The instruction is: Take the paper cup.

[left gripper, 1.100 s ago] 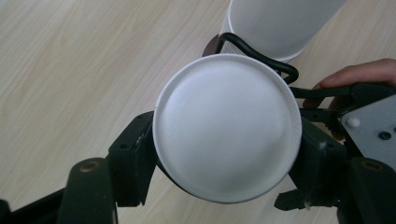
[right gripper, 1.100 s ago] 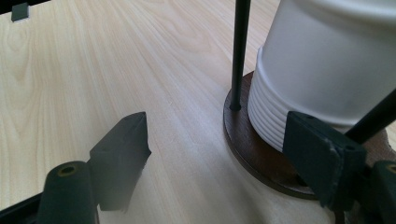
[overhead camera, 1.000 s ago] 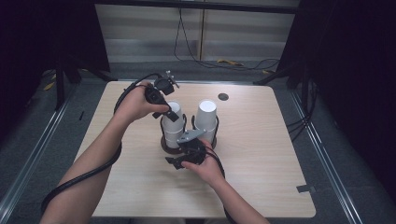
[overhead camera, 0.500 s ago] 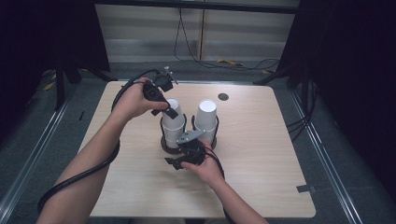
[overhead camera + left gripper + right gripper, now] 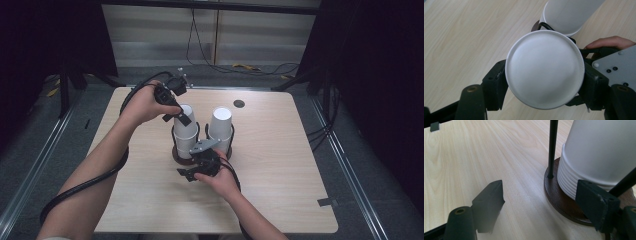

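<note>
- Table point(image 5: 280, 200): light wood top; the whole job sits near its middle.
- Cup holder point(image 5: 181, 156): dark round wooden base with thin black upright rods. It carries two stacks of white paper cups, mouth down, side by side.
- Right stack point(image 5: 220, 128): stands upright in its ring, just beside the left stack and apart from both tools.
- Left stack point(image 5: 185, 137): in the right gripper view you see its nested rims point(image 5: 570, 182) ribbed just above the base point(image 5: 559, 205), with one rod point(image 5: 552, 150) standing beside it.
- Top cup point(image 5: 544, 69) of the left stack: this is the one you hold. In the left gripper view its flat round bottom faces the camera, with a black jaw against each side.
- Your left gripper point(image 5: 180, 116): comes down at a slant from the far left onto the top of the left stack, jaws clamped on that top cup.
- Your right gripper point(image 5: 199, 161): rests low on the table at the near side of the holder. The right gripper view has the jaws standing apart, one over bare wood, the other at the base's edge just below the rims. Whether that pad presses the base or the cups, I cannot tell.
- Small dark disc point(image 5: 239, 104): lies on the table beyond the right stack, well apart from it.
</note>
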Available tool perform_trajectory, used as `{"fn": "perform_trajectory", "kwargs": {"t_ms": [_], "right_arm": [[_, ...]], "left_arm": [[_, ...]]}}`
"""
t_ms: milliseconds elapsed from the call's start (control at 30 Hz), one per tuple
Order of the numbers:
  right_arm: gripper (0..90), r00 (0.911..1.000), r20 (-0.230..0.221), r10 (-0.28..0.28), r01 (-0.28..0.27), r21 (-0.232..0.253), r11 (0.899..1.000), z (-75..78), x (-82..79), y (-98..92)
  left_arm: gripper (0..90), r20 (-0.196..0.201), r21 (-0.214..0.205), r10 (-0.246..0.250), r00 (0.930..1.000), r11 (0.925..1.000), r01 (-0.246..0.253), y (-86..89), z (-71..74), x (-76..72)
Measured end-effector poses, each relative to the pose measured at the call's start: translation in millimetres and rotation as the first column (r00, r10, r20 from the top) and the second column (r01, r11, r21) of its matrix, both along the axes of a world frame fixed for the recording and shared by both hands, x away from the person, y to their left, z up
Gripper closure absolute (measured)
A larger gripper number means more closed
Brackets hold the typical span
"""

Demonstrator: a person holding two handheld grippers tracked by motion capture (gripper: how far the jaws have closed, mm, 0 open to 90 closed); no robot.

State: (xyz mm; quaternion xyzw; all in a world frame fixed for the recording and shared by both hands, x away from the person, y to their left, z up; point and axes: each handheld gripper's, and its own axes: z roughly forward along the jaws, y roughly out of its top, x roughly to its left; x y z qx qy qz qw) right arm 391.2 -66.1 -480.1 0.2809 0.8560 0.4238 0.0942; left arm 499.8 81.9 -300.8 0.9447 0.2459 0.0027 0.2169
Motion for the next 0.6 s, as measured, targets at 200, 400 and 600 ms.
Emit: {"fn": "perform_trajectory", "kwargs": {"t_ms": [200, 400, 600], "right_arm": [[22.6, 1.0, 0.002, -0.003, 0.003, -0.004, 1.0, 0.3, -0.3, -0.7], [22.5, 1.0, -0.002, -0.003, 0.003, 0.004, 1.0, -0.1, -0.6, -0.9], [22.4, 1.0, -0.005, 0.003, -0.003, 0.002, 1.0, -0.4, -1.3, -0.1]], "left_arm": [[32.9, -0.016, 0.016, 0.002, 0.9999, 0.9999, -0.002, 0.5, 6.0, 0.7], [32.9, -0.002, 0.013, 0.012, 0.9999, 0.9999, -0.012, 2.9, 15.0, 0.5], [32.9, -0.02, 0.02, 0.013, 0.9997, 0.9997, -0.012, 3.9, 21.0, 0.8]]}}
